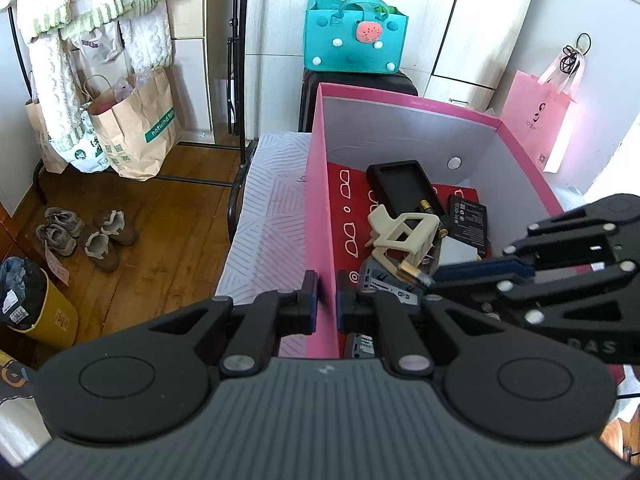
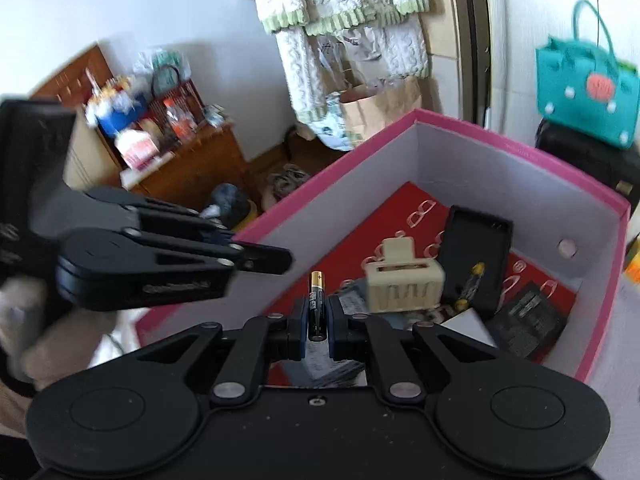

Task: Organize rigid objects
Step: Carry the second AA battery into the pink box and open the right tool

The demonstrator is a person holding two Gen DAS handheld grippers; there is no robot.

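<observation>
I am looking at a pink box [image 1: 320, 184] with white inner walls and a red patterned floor; it serves as my landmark. My left gripper [image 1: 327, 304] straddles the box's near-left wall, one finger outside and one inside, with the pink wall in the narrow gap between the pads; I cannot tell whether they press on it. My right gripper [image 2: 317, 320] is clenched on a small black battery [image 2: 316, 304] with a gold tip, held upright between the pads above the box's near end. In the left wrist view, that gripper [image 1: 430, 278] reaches in over the box from its right side, the gold tip pointing toward the box's middle.

Inside the box lies a black rectangular case [image 1: 404, 188] toward the far wall. A cream hair claw clip [image 1: 404, 236] rests just in front of it, near the box's middle. A flat black phone battery [image 1: 468, 224] lies to the right of the clip. Beyond the box's far wall stands a teal handbag [image 1: 354, 36], and a pink paper bag [image 1: 536, 120] hangs past its right side.
</observation>
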